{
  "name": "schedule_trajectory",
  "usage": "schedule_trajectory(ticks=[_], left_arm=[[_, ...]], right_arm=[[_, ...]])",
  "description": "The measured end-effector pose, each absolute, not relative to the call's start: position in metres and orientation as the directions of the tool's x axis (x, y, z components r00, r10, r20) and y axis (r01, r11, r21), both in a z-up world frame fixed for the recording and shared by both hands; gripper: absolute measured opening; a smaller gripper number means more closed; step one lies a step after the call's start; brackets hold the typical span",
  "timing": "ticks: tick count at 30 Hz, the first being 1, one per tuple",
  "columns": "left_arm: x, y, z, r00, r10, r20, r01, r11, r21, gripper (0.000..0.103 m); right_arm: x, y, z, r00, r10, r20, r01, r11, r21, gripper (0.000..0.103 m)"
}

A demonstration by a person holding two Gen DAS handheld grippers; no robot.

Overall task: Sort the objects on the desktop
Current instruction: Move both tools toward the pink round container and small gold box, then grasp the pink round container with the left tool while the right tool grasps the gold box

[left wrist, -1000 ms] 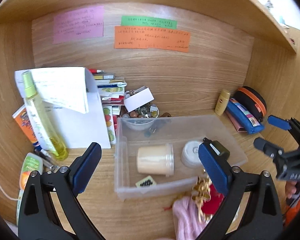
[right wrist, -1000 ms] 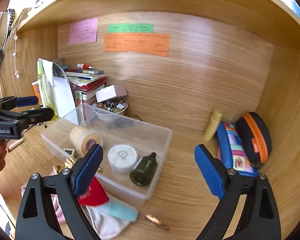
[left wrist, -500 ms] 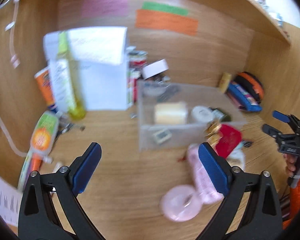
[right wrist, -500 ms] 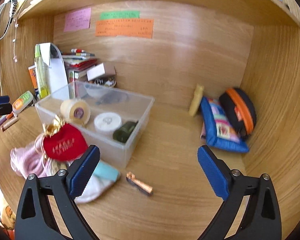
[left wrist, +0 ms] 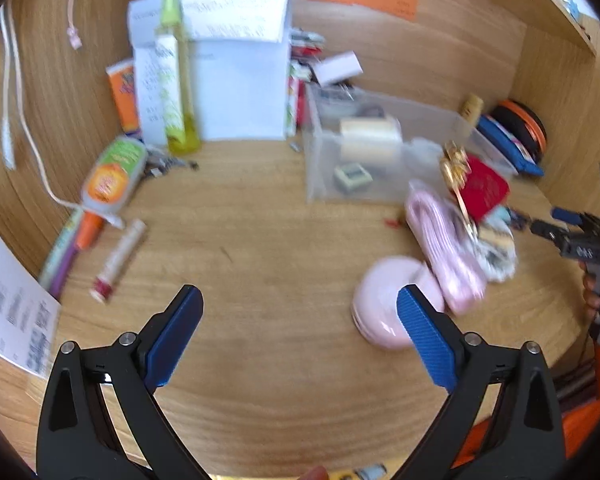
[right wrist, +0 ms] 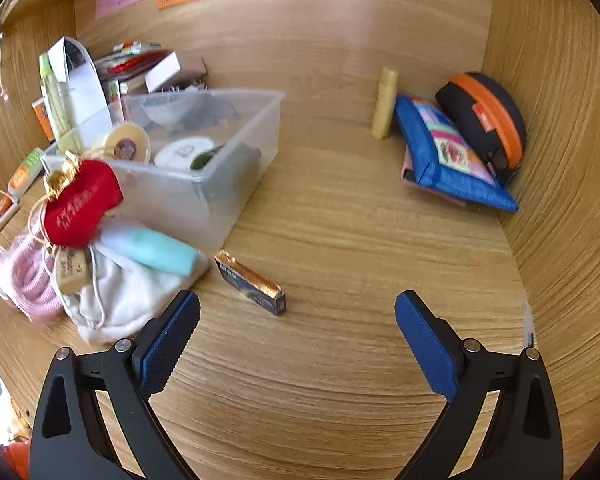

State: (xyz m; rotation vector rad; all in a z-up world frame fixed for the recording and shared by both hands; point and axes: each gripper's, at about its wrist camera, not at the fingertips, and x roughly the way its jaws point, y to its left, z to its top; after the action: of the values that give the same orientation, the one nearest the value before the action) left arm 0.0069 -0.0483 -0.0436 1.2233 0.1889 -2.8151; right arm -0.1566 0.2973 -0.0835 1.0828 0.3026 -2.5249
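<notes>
A clear plastic bin stands on the wooden desk and holds a tape roll, a white round tin and a dark green bottle. In front of it lie a red pouch, pink cord, a white cloth bag, a mint tube and a small gold-topped box. My right gripper hangs open over bare desk just this side of the box. My left gripper is open too, with a pink round case by its right finger.
At the back left stand a yellow-green spray bottle, white papers and stacked books. An orange-labelled tube, pens and a lip-balm stick lie left. A blue pouch, black-orange case and yellow tube fill the right corner.
Both grippers have sunk and tilted down toward the desk. The left view has swung left, away from the bin. The right view now shows the gold-topped box close ahead.
</notes>
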Motion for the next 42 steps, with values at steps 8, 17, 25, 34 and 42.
schedule_trajectory(ticks=[8, 17, 25, 34, 42], left_arm=[[0.004, -0.023, -0.059, -0.638, 0.069, -0.767, 0.01, -0.995, -0.097, 0.099], [-0.022, -0.012, -0.076, -0.57, 0.084, -0.817, -0.008, -0.995, -0.097, 0.099], [-0.032, -0.008, -0.08, -0.589, 0.055, -0.806, 0.02, -0.996, -0.082, 0.099], [-0.031, -0.014, -0.076, -0.625, 0.041, -0.78, 0.057, -0.994, -0.097, 0.063], [-0.035, -0.031, -0.079, -0.638, 0.021, -0.77, 0.109, -0.987, -0.118, 0.063]], right_arm=[[-0.164, 0.284, -0.098, -0.587, -0.25, -0.77, 0.448, -0.893, -0.051, 0.097], [-0.174, 0.268, -0.107, -0.56, -0.229, -0.796, 0.454, -0.889, -0.064, 0.076], [-0.185, 0.261, -0.107, -0.552, -0.244, -0.797, 0.456, -0.889, -0.044, 0.055], [-0.181, 0.259, -0.105, -0.564, -0.248, -0.787, 0.461, -0.886, -0.052, 0.034], [-0.175, 0.268, -0.092, -0.594, -0.271, -0.758, 0.454, -0.89, -0.038, 0.034]])
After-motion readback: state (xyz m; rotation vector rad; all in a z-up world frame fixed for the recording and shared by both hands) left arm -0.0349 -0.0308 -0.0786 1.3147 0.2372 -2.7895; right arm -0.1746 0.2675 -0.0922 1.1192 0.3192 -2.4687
